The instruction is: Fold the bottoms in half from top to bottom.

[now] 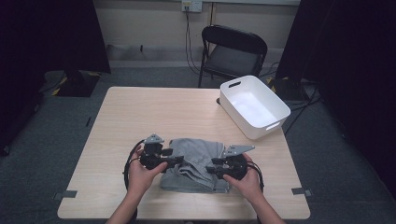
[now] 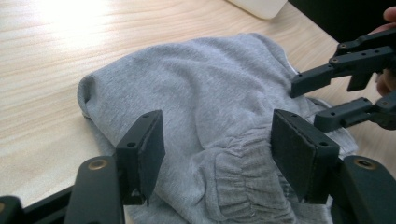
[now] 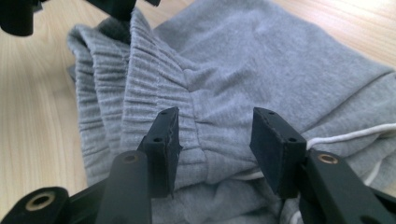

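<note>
A folded grey sweat garment point(image 1: 198, 156) with a ribbed elastic waistband point(image 3: 140, 93) and a white drawstring point(image 3: 345, 135) lies on the near middle of the wooden table point(image 1: 154, 112). My left gripper point(image 1: 180, 161) rests at its left edge, open, jaws astride the gathered fabric point(image 2: 243, 186) without pressing it. My right gripper point(image 1: 208, 169) is at the garment's front right, also open, its pads either side of the waistband fold point(image 3: 217, 140). In the left gripper view, the right gripper point(image 2: 327, 88) faces mine across the cloth.
A white plastic bin point(image 1: 261, 130) stands at the table's far right corner. A black folding chair point(image 1: 233, 46) sits behind the table. Bare tabletop stretches across the far and left parts.
</note>
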The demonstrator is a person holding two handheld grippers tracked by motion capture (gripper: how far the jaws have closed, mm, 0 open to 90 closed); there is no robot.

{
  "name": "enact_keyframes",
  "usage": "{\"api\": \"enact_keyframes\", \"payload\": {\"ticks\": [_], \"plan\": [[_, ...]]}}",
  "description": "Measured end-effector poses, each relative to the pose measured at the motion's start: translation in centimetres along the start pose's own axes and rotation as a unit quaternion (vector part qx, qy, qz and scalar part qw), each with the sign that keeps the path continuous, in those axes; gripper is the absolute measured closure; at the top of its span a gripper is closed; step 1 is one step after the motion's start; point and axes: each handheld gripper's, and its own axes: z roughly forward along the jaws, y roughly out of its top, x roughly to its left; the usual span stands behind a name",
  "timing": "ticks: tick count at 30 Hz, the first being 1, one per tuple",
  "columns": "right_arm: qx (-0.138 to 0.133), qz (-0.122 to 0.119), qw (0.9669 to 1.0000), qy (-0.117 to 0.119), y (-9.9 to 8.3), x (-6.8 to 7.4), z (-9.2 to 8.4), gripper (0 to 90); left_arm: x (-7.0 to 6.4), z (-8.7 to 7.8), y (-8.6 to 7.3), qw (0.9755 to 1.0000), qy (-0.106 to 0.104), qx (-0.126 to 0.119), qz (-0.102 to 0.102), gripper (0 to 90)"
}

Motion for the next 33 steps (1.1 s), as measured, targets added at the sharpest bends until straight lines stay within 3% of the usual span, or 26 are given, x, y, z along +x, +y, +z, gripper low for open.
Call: {"api": "enact_keyframes", "payload": {"ticks": [4, 8, 10, 13, 18, 24, 25, 30, 31, 33], "plan": [[0.008, -0.007, 0.9999, -0.008, -0.2, 0.2, 0.0, 52.6, 0.0, 0.0, 0.3, 1.0000, -0.004, -0.003, -0.001, 34.8], [0.011, -0.011, 0.9998, -0.008, -0.1, 0.2, 0.0, 52.6, 0.0, -0.3, 0.6, 0.9999, 0.006, -0.013, -0.001, 34.5], [0.014, -0.014, 0.9998, -0.009, -0.2, 0.2, 0.0, 52.6, 0.3, -0.3, 0.7, 0.9999, 0.014, -0.005, 0.003, 35.2], [0.015, -0.013, 0.9998, -0.009, -0.3, 0.3, 0.0, 52.6, 1.0, 0.3, 0.6, 0.9997, 0.016, -0.008, -0.015, 34.1], [0.015, -0.014, 0.9998, -0.009, -0.3, 0.3, 0.0, 52.5, 1.0, 1.2, 0.3, 0.9997, 0.012, -0.002, -0.019, 34.1], [0.013, -0.012, 0.9997, -0.014, -0.4, 0.3, -0.1, 49.3, -0.3, 1.5, -0.8, 0.9996, -0.006, 0.022, 0.018, 34.3], [0.010, -0.012, 0.9998, -0.016, -0.4, 0.4, -0.2, 46.0, -0.6, 1.3, -1.3, 0.9992, -0.003, 0.027, 0.028, 35.2], [0.009, -0.006, 0.9998, -0.018, -0.4, 0.4, -0.5, 41.9, -1.2, 0.8, -2.1, 0.9983, 0.000, 0.040, 0.043, 35.3], [0.011, -0.006, 0.9997, -0.022, -0.3, 0.4, -0.6, 40.0, -1.4, 0.6, -2.5, 0.9970, 0.004, 0.049, 0.060, 35.3], [0.013, -0.005, 0.9997, -0.022, -0.3, 0.4, -0.7, 38.0, -1.6, 0.6, -2.7, 0.9965, 0.005, 0.053, 0.065, 35.4]]}}
